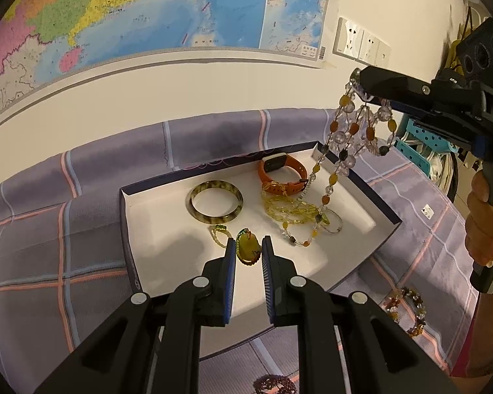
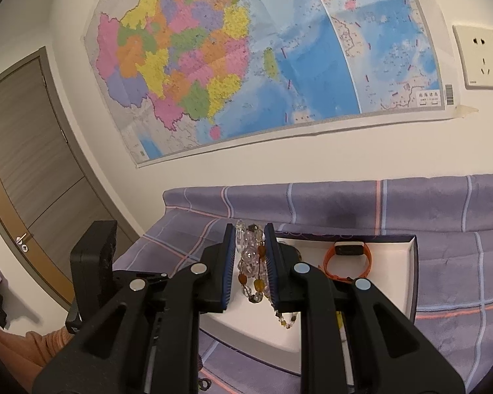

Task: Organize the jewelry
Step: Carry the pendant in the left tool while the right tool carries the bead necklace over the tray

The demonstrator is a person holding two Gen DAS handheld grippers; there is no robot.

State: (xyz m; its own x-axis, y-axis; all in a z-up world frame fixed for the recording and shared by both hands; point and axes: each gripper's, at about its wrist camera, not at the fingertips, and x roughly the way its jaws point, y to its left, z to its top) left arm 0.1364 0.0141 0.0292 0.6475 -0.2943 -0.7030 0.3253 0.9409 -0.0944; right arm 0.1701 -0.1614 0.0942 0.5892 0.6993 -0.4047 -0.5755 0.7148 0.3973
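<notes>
A white-lined tray [image 1: 154,229] lies on a purple checked cloth. In it are a mottled bangle [image 1: 194,207], an orange watch [image 1: 299,167], a yellow bead strand [image 1: 286,208], a small green bracelet [image 1: 218,231] and an amber pendant [image 1: 248,251]. My left gripper [image 1: 248,246] hovers just above the pendant, jaws nearly together with nothing pinched. My right gripper [image 1: 358,80] is shut on a long necklace of clear and amber beads [image 1: 345,138]. The necklace hangs over the tray's right side and its lower end touches the lining. In the right wrist view the beads [image 2: 251,257] sit between the pads of that gripper [image 2: 249,229].
A beaded bracelet [image 1: 407,308] lies on the cloth right of the tray, and a dark bead piece [image 1: 272,384] lies near the front edge. A teal basket [image 1: 420,144] stands at far right. A wall map and sockets [image 1: 361,42] are behind. A door [image 2: 26,164] is on the left.
</notes>
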